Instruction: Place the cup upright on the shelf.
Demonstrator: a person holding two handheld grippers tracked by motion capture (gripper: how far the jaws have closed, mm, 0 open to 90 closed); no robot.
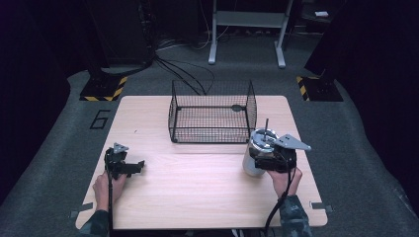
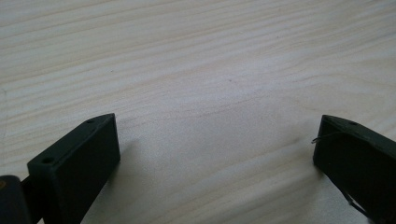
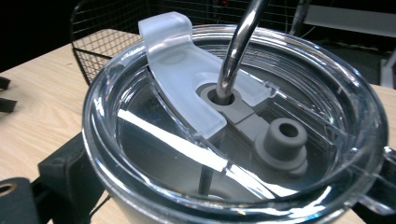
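A steel tumbler (image 1: 252, 167) with a clear lid (image 3: 187, 154) and a metal straw (image 1: 267, 127) stands upright on the right side of the wooden table (image 1: 197, 192). My right gripper (image 1: 258, 158) is shut on the tumbler just under its rim, with one black jaw on each side of it in the right gripper view. The straw (image 3: 238, 42) rises through the lid's middle hole. My left gripper (image 1: 140, 166) lies low on the table's left side. In the left gripper view its jaws stand wide apart over bare wood, so the left gripper (image 2: 215, 135) is open and holds nothing.
A black wire basket (image 1: 210, 129), open at the top, stands at the table's far middle, just behind and left of the tumbler. Its mesh (image 3: 93, 42) shows behind the lid. Dark floor, cables and stand legs lie beyond the table.
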